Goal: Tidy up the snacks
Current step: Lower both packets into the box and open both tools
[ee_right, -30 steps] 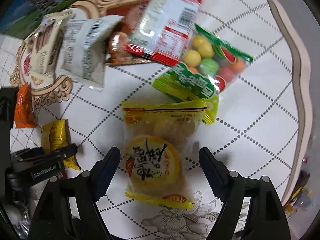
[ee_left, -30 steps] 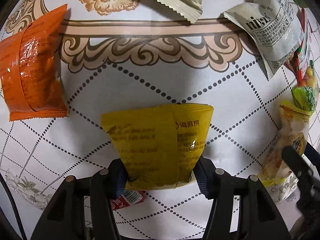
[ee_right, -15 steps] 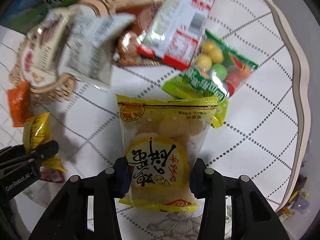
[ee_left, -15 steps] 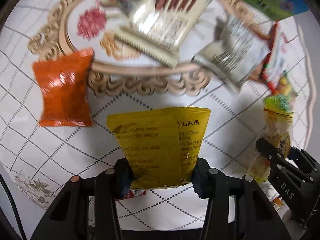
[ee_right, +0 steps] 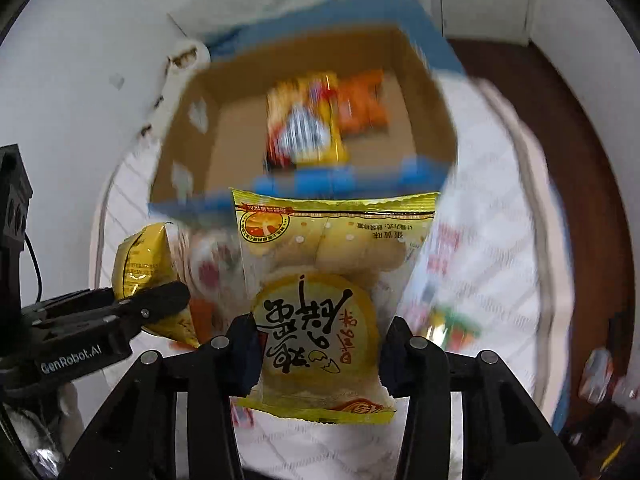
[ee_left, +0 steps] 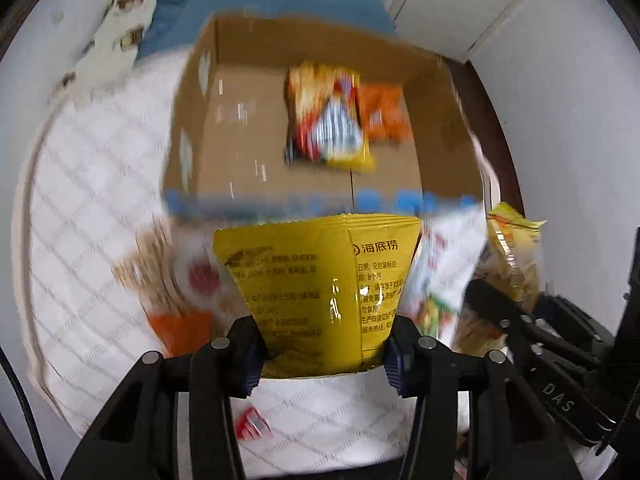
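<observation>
Glossy plastic-film yellow packet (ee_left: 316, 288); clear shiny wrapper on cake pack (ee_right: 320, 312); matt brown cardboard box (ee_left: 236, 128) at 12 o'clock; tablecloth (ee_left: 92, 216) possibly wipe-clean vinyl, blurred.

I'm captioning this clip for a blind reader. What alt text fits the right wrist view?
The right gripper clamps a clear-and-yellow pastry packet above a white table. Beyond it, blurred, an open cardboard box holds two snack bags.
</observation>
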Available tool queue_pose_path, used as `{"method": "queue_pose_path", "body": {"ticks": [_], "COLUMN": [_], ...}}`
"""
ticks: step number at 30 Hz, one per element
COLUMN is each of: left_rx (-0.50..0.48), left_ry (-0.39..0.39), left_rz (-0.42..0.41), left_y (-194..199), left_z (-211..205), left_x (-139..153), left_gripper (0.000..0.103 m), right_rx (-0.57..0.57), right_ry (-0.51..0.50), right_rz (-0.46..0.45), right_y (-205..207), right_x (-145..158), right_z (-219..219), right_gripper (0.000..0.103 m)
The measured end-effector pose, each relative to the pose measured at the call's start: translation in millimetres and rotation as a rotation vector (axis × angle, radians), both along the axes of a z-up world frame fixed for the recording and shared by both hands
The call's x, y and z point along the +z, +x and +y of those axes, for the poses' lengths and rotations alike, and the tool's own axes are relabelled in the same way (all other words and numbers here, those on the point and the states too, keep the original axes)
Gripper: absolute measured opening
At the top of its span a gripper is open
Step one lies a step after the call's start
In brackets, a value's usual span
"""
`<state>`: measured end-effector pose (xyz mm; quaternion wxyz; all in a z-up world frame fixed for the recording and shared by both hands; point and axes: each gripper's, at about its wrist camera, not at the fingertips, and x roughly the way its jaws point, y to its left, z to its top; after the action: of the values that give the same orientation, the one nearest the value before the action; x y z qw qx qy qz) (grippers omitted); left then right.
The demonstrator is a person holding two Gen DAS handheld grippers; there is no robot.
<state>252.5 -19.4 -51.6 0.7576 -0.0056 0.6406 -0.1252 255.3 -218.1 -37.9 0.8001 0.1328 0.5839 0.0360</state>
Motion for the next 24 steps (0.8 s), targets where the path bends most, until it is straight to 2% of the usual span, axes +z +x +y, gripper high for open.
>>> {"method": "queue_pose_path", "body": {"ticks": [3,6,8,9,12,17,24], "left_rx": [0.004,0.025,0.033,0.036,0.045,0.055,0.068], "left_ry": [0.028,0.057,0.098,0.115,0.163,0.220,0.272], "left_rz": [-0.027,-0.021,-0.015,-0.010,0.025,0.091,0.133], "left_y": [45,91,120,127,159,201,228], "left_z": [-2,3,0,0,-3,-3,2], "left_x": [9,-2,-15,-14,-39,-76,-115], "left_gripper": [0.045,0.046,0.046,0.046,0.046,0.046,0.047], "right_rx": [-0.002,0.000,0.002,0.001,0.007,0.028,0.046], "right_ry": [-0.072,-0.126,-0.148,-0.154,-0.160,-0.164,-0.176], "right_rz": [-0.054,-0.065,-0.051,-0.037,0.014,0.091,0.147], "right_y": [41,77,100,115,142,164,166], "right_x": [12,10,1,-11,-40,-82,-115], "right_z": [0,-2,-5,-8,-13,-16,-8], "right_gripper": [0.048,0.048,0.048,0.048,0.048,0.048,0.048]}}
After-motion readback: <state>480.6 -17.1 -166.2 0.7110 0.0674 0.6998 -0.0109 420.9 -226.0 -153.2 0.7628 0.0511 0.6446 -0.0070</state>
